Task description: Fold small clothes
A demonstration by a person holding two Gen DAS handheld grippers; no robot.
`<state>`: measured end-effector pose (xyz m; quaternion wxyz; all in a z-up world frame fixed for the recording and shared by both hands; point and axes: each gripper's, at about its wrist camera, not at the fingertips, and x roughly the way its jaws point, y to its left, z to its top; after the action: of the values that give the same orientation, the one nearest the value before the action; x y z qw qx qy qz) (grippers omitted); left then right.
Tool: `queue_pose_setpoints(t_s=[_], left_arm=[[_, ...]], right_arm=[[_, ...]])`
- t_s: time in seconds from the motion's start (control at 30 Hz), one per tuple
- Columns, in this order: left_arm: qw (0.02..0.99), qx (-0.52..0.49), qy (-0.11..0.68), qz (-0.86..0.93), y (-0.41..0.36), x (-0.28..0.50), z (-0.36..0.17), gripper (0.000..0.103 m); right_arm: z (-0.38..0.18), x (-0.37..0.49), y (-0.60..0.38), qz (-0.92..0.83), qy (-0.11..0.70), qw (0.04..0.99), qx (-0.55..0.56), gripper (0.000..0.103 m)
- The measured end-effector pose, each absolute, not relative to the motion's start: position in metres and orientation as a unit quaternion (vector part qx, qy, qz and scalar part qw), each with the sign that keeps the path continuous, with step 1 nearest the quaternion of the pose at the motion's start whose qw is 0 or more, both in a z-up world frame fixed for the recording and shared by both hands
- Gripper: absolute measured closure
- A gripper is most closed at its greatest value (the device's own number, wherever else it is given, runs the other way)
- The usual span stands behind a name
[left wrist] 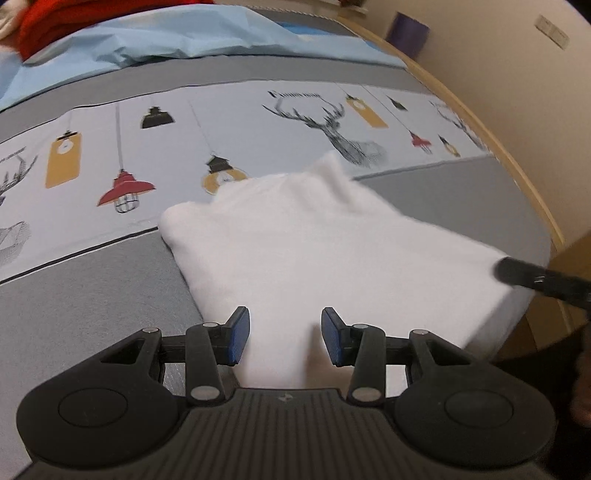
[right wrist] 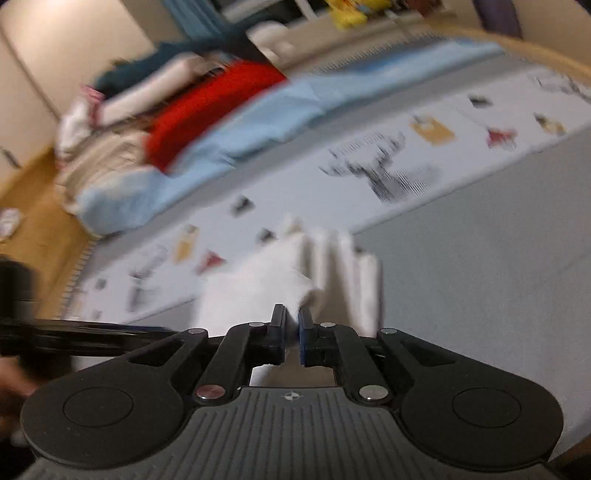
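Right gripper (right wrist: 291, 325) pinches the white garment (left wrist: 314, 251) by a thin edge, which could slip free mid-fold; left gripper (left wrist: 285, 332) hovers half-open, empty.

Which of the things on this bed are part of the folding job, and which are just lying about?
Part of the job:
- white garment
- left gripper, jaws open above the garment
- right gripper, jaws shut on the garment's edge

Just lying about:
- light blue sheet
- red cloth
- purple bin
- printed bedspread

Soft matt white cloth garment (left wrist: 314, 251) lies on a printed woven bedspread (left wrist: 221, 140); wooden bed rim (left wrist: 491, 136).
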<state>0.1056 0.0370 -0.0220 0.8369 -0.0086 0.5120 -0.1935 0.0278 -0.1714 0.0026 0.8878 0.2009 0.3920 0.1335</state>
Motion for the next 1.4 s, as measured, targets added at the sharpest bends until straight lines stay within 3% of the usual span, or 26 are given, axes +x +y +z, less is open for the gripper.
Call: queue_pose_setpoints(t_s=[0.2, 0.43, 0.57, 0.77, 1.03, 1.07, 1.1, 1.13, 1.4], left_arm=[[0.815, 0.035, 0.535, -0.218, 0.018, 0.099, -0.038, 0.056], [0.777, 0.095, 0.578, -0.23, -0.007, 0.095, -0.078, 0.057], [0.758, 0.153, 0.591, -0.229, -0.018, 0.09, -0.096, 0.057], [0.773, 0.098, 0.587, -0.221, -0.001, 0.1, -0.082, 0.057], [0.778, 0.089, 0.58, -0.222, 0.006, 0.103, -0.069, 0.057], [0.781, 0.082, 0.578, -0.22, 0.01, 0.105, -0.067, 0.057], [0.785, 0.078, 0.575, -0.218, 0.014, 0.106, -0.064, 0.057], [0.789, 0.073, 0.572, -0.214, 0.017, 0.108, -0.062, 0.057], [0.825, 0.018, 0.541, -0.164, 0.035, 0.145, -0.047, 0.057]], right_arm=[[-0.056, 0.019, -0.186, 0.052, 0.543, 0.826, 0.139, 0.094], [-0.029, 0.031, -0.202, 0.017, 0.455, 0.875, 0.163, 0.09], [-0.021, 0.061, -0.195, 0.069, 0.442, 0.874, 0.189, 0.073], [-0.005, 0.131, -0.173, 0.13, 0.442, 0.878, 0.13, 0.064], [-0.069, 0.201, -0.156, 0.136, 0.485, 0.858, 0.099, 0.064], [-0.078, 0.204, -0.158, 0.129, 0.485, 0.858, 0.111, 0.068], [-0.086, 0.204, -0.16, 0.127, 0.484, 0.857, 0.121, 0.093], [-0.092, 0.204, -0.163, 0.129, 0.486, 0.854, 0.134, 0.099], [-0.096, 0.201, -0.193, 0.072, 0.467, 0.865, 0.171, 0.101]])
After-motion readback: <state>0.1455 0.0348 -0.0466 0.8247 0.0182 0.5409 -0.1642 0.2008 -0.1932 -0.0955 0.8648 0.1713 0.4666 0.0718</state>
